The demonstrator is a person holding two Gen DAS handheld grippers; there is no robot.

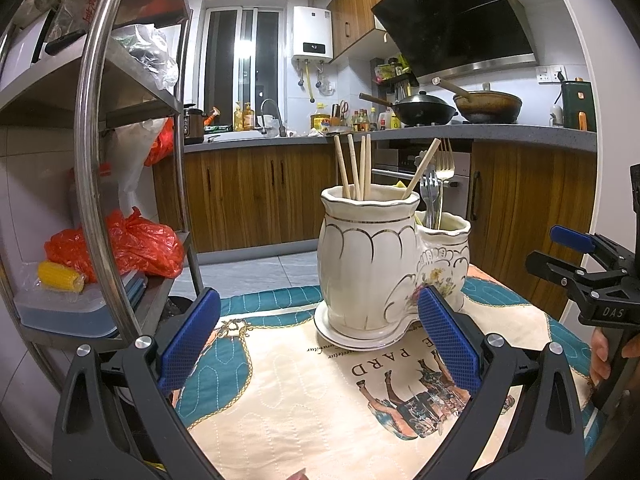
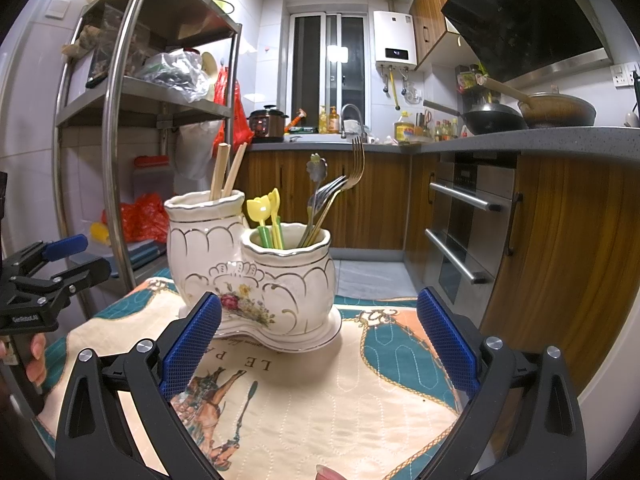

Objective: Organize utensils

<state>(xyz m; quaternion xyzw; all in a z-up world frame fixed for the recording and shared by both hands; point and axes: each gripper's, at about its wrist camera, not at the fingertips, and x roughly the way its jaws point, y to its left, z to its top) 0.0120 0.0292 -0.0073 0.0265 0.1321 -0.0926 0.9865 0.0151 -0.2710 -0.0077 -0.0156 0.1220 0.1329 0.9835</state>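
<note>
A white ceramic double utensil holder (image 1: 368,264) (image 2: 256,280) stands on a patterned cloth. Its taller cup holds wooden chopsticks (image 1: 354,168) (image 2: 226,176). Its shorter cup holds metal forks (image 1: 440,180) (image 2: 336,196) and yellow-green plastic picks (image 2: 266,216). My left gripper (image 1: 320,344) is open and empty, just in front of the holder. My right gripper (image 2: 320,344) is open and empty, in front of the holder on its other side. Each gripper also shows in the other's view, the right one (image 1: 568,252) and the left one (image 2: 60,256).
The patterned cloth (image 1: 304,396) (image 2: 320,400) covers the table. A steel shelf rack (image 1: 96,140) (image 2: 120,120) with bags and boxes stands at the left. Wooden kitchen cabinets, a counter with pans and an oven (image 2: 464,220) lie behind.
</note>
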